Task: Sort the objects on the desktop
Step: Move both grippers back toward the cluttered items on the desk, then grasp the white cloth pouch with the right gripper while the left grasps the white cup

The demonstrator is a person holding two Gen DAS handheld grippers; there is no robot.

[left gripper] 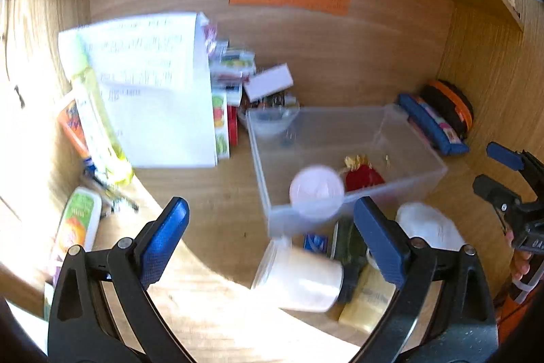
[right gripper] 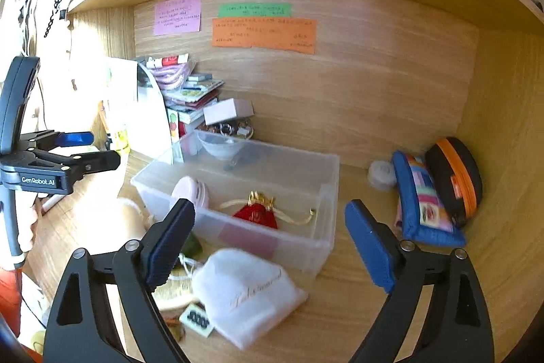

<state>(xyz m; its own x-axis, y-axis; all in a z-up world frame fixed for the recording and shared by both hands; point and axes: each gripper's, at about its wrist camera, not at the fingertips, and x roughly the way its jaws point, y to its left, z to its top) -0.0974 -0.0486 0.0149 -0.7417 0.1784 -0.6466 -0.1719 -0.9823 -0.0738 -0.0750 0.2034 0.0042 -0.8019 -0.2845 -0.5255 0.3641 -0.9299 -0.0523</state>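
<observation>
White pouch lies just ahead of the right hand-held gripper, jaws wide, empty; long axis probably runs diagonally. Left hand-held gripper also wide, farther off.

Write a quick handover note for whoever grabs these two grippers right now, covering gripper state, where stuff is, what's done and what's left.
Left gripper: jaws open, empty, near the bin's front left corner.
Right gripper: jaws open, empty, over the white pouch.
Clear bin: holds a red pouch, a pink round case and a small bowl at the back.
Still on the desk: the white pouch, a white jar lying on its side, small bits in front of the bin, and a blue pouch and black-and-orange case to the right.
Left to do: sort those, probably the white pouch first.
</observation>
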